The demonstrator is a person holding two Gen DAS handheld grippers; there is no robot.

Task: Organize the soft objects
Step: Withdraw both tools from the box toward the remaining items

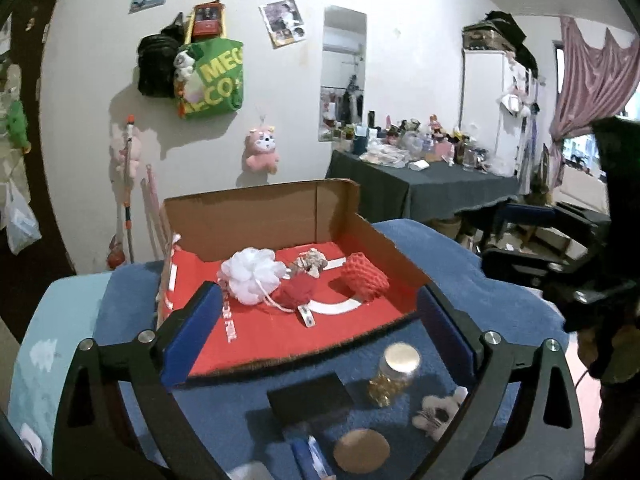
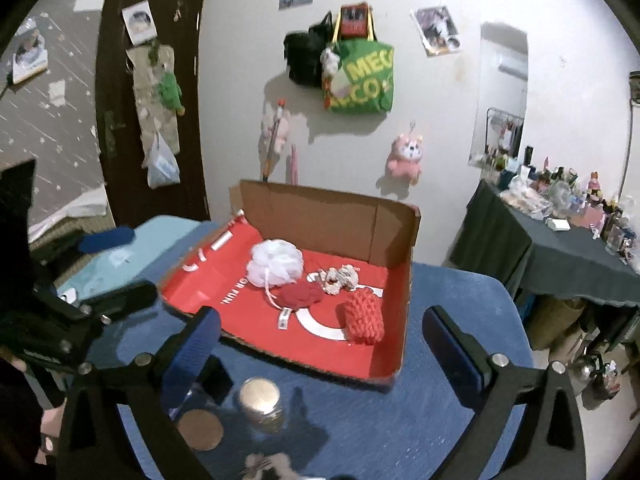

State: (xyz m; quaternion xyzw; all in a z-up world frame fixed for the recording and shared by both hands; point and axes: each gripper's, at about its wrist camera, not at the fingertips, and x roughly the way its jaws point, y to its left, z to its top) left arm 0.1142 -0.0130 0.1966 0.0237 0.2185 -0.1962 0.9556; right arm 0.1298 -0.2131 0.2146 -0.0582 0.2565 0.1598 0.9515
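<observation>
— Red lining fills the cardboard box (image 1: pixel 256 216) on our blue tablecloth (image 1: pixel 460 264); what do we have inside?

— We see four soft things there: the white mesh pouf (image 1: pixel 252 276) toward the back left; the red knitted piece (image 1: pixel 298 290) just in front of it, touching; the beige scrunchie (image 1: pixel 312 262) behind; the red crocheted roll (image 1: pixel 366 276) to the right, apart from the others.

— And our tools?

— We hold both wide and empty — the left gripper (image 1: pixel 320 332) and the right gripper (image 2: pixel 320 344) frame the box's near edge, nothing between the blue pads.

— Outside the box?

— Near us on the cloth: a gold-lidded jar (image 1: pixel 394 374); a black case (image 1: pixel 310 398); a round cork coaster (image 1: pixel 361 450); a small plush toy (image 1: pixel 438 412).
</observation>
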